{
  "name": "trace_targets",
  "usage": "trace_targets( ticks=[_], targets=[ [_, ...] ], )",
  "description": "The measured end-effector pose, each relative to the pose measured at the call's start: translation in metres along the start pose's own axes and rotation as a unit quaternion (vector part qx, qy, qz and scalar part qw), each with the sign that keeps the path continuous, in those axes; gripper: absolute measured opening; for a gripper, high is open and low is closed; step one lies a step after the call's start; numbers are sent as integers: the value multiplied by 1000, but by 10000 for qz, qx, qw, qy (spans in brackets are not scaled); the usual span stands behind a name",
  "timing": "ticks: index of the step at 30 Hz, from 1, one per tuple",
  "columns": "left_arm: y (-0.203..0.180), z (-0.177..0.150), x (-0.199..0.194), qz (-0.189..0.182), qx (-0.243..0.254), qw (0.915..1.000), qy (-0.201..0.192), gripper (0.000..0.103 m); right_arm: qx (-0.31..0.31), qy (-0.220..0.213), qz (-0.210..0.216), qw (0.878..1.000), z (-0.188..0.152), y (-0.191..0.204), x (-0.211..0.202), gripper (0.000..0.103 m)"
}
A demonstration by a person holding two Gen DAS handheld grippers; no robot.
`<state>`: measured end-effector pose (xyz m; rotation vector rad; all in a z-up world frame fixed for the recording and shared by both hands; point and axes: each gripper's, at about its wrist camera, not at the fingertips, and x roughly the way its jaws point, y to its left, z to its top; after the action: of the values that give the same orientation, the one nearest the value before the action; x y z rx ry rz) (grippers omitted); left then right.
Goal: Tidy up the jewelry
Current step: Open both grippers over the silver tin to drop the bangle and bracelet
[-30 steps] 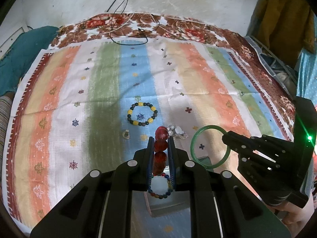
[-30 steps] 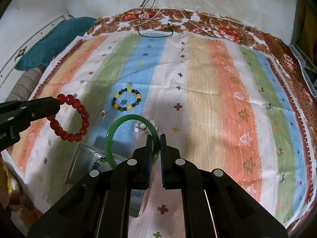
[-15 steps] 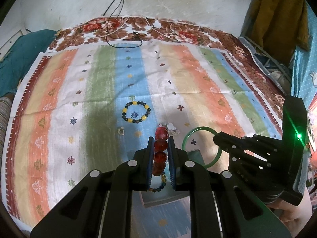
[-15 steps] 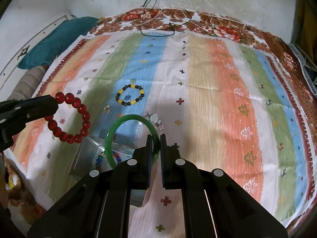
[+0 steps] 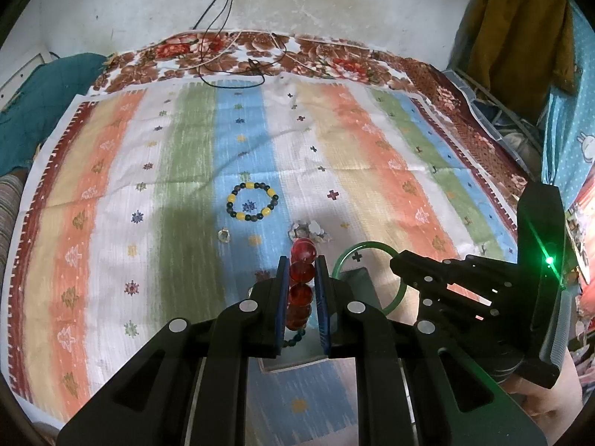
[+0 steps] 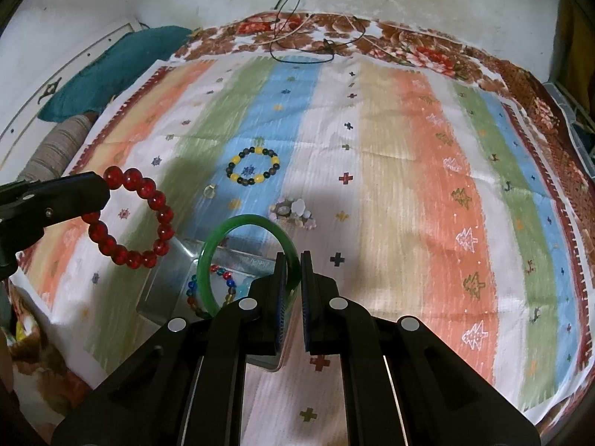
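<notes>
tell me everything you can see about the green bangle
The green bangle is a smooth, glossy, solid ring, jade-like in look, whole and unbroken. The right tool pinches its rim, shut on it, holding it up on edge above the metal tray, where a multicoloured bead bracelet lies. Nothing else touches it.

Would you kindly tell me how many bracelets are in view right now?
4: the red bead bracelet in the left gripper, the green bangle in the right gripper, the multicoloured bead bracelet in the metal tray, the yellow-and-dark bracelet on the striped cloth.
</notes>
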<state>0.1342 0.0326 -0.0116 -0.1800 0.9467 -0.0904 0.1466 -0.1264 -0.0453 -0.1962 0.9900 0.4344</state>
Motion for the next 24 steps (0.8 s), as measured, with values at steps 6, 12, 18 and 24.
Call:
trace_targets(
  ticks=[6,12,18,24],
  targets=[
    [-1,-3,-1,-33,-16,10000,8,13,-75,121,163,9998,-4,4,1,9],
    [1,-11,-2,-13,-138,9999,65,22,-270,207,235,9991,-6,13,0,39],
    [13,-4,1,214,-381,9990,23,34,-22,260,138,9996,-3,-1,4,44],
    [27,1,18,460,-522,9974,211,48,264,317,236,9989,6,-15,13,57]
  ],
)
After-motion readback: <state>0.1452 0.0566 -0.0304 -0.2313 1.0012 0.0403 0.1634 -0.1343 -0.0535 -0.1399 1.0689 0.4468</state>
